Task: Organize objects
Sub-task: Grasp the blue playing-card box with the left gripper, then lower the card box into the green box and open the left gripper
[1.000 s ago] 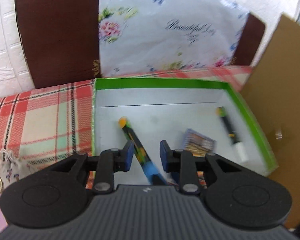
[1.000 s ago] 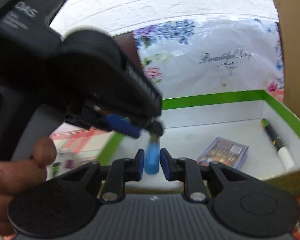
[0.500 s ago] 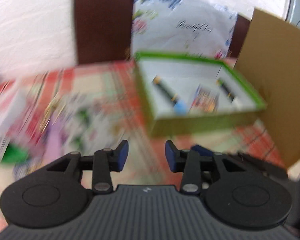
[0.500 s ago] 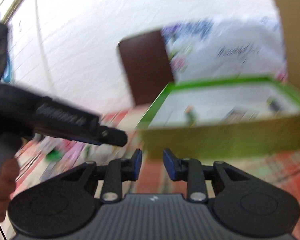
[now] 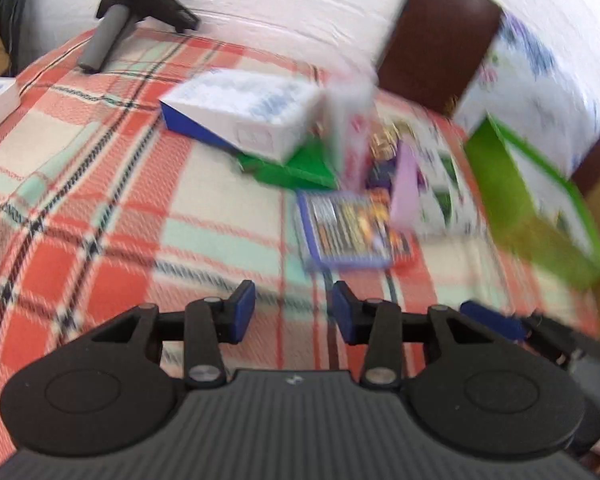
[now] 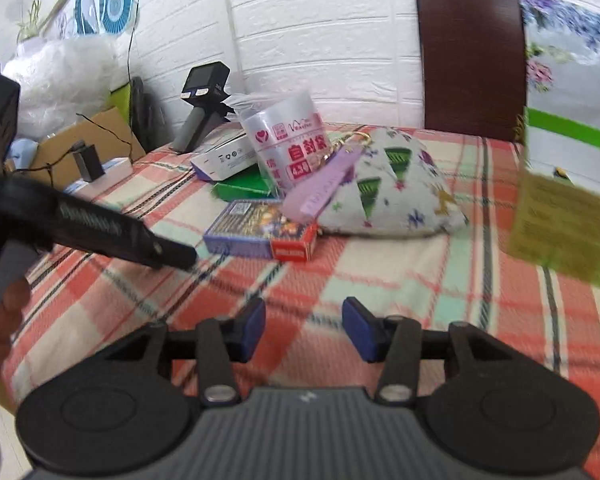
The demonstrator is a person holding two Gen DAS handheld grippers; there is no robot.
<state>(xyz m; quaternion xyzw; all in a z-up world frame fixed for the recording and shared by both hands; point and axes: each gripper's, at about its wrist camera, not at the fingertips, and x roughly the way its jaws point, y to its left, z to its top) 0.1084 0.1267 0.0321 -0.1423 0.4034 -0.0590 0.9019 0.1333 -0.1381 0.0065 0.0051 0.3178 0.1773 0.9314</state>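
Hovering wide-jawed and empty, left gripper (image 5: 293,312) and right gripper (image 6: 304,329) alike, over the plaid cloth (image 6: 380,280). Card box (image 6: 260,236) flat just ahead, long axis running left-right; left apparently nearer. Green tray (image 5: 540,216) off right.

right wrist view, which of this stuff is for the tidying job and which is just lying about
For the job:
green cardboard box
purple card pack
patterned fabric pouch
clear zip-bag packet

Lying about:
brown chair back
handheld camera
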